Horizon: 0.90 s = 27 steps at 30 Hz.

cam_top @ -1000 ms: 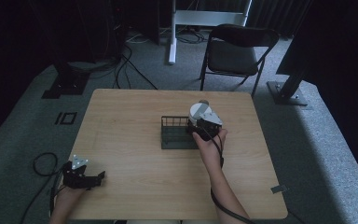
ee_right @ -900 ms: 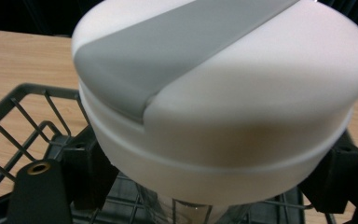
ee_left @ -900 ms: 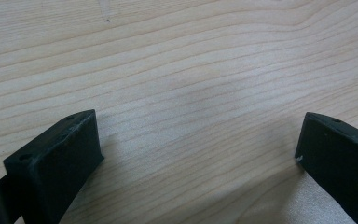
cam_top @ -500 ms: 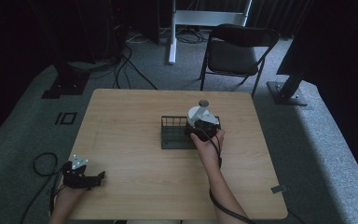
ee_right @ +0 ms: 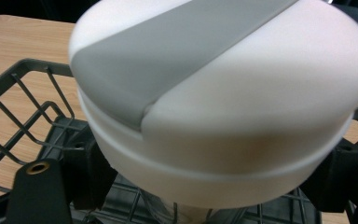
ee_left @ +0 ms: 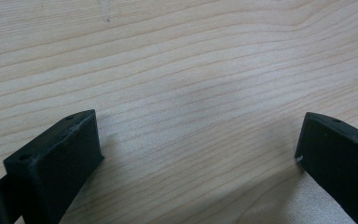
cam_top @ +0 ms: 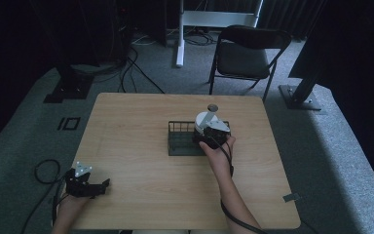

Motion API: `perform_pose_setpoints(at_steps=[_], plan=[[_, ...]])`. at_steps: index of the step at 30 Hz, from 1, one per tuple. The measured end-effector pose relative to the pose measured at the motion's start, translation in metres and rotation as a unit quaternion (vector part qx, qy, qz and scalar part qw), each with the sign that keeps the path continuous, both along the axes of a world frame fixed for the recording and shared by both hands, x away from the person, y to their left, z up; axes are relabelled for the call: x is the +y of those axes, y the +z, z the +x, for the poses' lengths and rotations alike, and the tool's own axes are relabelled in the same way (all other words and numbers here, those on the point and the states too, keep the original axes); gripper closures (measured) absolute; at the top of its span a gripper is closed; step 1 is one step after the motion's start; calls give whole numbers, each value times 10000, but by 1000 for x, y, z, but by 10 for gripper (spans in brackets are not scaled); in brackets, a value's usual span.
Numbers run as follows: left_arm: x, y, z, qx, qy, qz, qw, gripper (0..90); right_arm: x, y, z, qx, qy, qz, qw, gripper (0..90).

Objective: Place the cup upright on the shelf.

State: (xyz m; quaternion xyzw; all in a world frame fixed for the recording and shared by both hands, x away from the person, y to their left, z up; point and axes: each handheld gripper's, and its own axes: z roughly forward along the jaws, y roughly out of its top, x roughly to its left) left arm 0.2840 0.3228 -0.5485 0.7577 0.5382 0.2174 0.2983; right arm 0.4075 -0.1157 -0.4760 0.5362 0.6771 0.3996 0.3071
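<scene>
A white lidded container (cam_top: 204,122) with a grey strap across its lid (ee_right: 177,51) stands in the right end of a dark wire basket (cam_top: 182,141) at mid-table. My right gripper (cam_top: 206,133) is shut on the container just below the lid, one black jaw on each side of it in the right gripper view (ee_right: 209,186). The container's lower part is hidden by the lid. My left gripper (cam_top: 101,187) lies on the table's front left corner. Its jaws are spread wide over bare wood (ee_left: 196,154), holding nothing.
The wooden table (cam_top: 126,126) has bare room to the left of and in front of the basket. A black folding chair (cam_top: 246,53) stands beyond the far edge. Cables and stand bases lie on the grey floor (cam_top: 78,87) at the back left.
The right gripper has shifted the container slightly left and lower into the basket, and its grey strap now points up. The left gripper has not moved.
</scene>
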Motion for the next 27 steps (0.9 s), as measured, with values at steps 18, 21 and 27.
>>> perform_pose_setpoints(at_steps=[18, 21, 27], plan=[[0, 0, 0, 0, 0, 1, 10000, 2, -8, 2, -9, -207, 241, 178, 9993, 125], [0, 0, 0, -1, 1, -1, 10000, 2, -9, 2, -11, -213, 270, 182, 9992, 125], [0, 0, 0, 0, 0, 0, 10000, 2, -10, 2, -15, -200, 375, 191, 9989, 120]])
